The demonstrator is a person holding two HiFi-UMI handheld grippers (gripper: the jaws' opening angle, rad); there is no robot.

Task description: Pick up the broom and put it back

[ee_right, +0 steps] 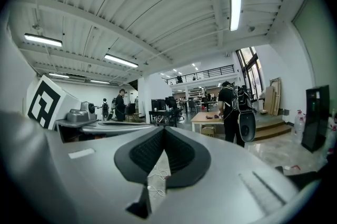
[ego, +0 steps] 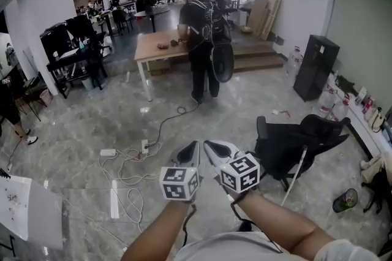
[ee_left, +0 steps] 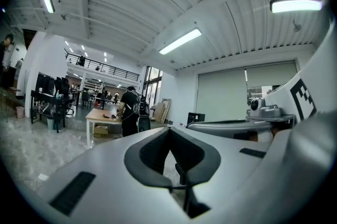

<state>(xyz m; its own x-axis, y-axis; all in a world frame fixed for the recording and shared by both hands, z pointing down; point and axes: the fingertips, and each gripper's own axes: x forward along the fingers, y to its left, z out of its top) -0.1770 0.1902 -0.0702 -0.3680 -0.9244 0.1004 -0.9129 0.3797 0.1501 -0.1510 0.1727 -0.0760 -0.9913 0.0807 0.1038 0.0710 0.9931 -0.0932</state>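
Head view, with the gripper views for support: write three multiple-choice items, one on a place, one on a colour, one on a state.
1. Where does the black office chair stand relative to the right gripper?
A. at its left
B. at its right
C. directly under it

2. What colour is the cable tangle on the floor?
A. white
B. red
C. green

3. What state is the right gripper in?
A. open wide
B. shut on a cable
C. shut, holding nothing

Answers:
1. B: in the head view the chair is at that gripper's right.
2. A: the loops show white against the grey floor.
3. C: its own view shows the jaws together with nothing between them.
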